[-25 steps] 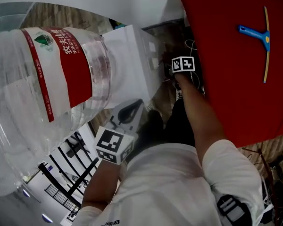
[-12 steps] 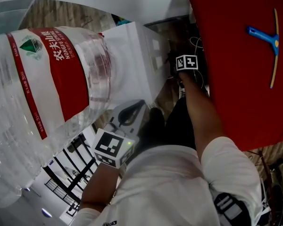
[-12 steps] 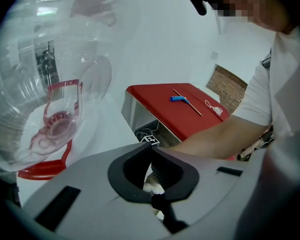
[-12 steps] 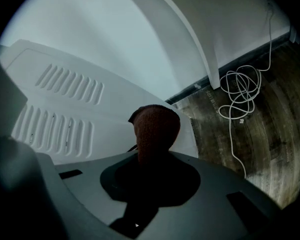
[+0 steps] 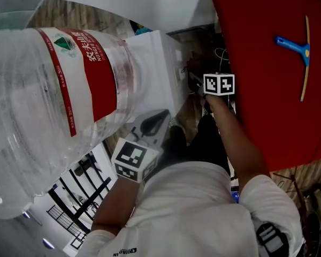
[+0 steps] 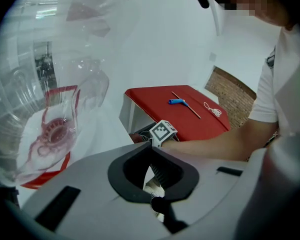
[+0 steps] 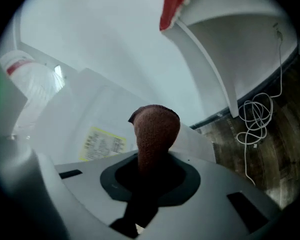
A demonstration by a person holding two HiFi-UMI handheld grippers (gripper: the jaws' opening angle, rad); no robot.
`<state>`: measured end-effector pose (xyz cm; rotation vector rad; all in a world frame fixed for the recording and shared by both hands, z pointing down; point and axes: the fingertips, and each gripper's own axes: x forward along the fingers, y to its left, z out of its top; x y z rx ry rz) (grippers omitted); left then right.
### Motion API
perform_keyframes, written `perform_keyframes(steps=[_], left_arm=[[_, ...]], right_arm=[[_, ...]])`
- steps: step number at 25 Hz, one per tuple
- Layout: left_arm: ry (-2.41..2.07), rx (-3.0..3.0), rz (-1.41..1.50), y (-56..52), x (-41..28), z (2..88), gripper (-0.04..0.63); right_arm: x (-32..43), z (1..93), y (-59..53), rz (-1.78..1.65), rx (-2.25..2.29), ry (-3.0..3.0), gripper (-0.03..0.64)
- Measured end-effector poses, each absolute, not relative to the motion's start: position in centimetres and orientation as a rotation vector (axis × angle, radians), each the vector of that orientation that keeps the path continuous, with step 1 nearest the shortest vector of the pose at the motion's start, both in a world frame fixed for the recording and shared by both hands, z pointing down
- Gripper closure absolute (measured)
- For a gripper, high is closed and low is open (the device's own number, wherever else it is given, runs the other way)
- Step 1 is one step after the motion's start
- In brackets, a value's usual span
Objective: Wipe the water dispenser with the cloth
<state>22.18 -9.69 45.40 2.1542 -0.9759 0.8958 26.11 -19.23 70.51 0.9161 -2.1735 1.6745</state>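
Clamping the brown cloth (image 7: pixel 154 129) in the right gripper (image 7: pixel 142 184), with a rounded end left free for rubbing the white wall of the water dispenser (image 7: pixel 105 114) close ahead. Holding the left gripper (image 6: pixel 155 196) closed and empty, back near the bottle (image 5: pixel 53 106), likely out of the way.

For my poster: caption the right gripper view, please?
Right gripper grips a brown cloth near the white water dispenser.

Office-like room — bottled water dispenser (image 5: pixel 156 71), red table (image 5: pixel 267 95), wood-plank floor (image 7: pixel 275 149).
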Motion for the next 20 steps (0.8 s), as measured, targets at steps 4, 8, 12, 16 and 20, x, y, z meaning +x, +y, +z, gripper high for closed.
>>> perform_keyframes(steps=[4, 8, 12, 16, 20], left_arm=[[-0.968, 2.174, 0.892, -10.4, 22.9, 45.1, 0.606], [-0.97, 2.186, 0.896, -11.1, 23.3, 45.1, 0.606], [-0.985, 2.198, 0.884, -12.0, 23.6, 44.5, 0.606], [-0.994, 2.193, 0.879, -12.0, 23.6, 44.3, 0.606], [-1.001, 2.191, 0.886, -12.1, 23.6, 44.3, 0.606]], right_arm=[[26.4, 60.7, -20.4, 1.653, 0.775, -2.387, 0.558], [25.6, 52.8, -22.4, 1.641, 0.669, -2.561, 0.558], [25.3, 48.4, -25.1, 1.578, 0.647, -2.674, 0.558], [24.8, 48.8, -26.6, 1.622, 0.655, -2.664, 0.558], [24.7, 51.3, -27.6, 1.623, 0.696, -2.611, 0.558]])
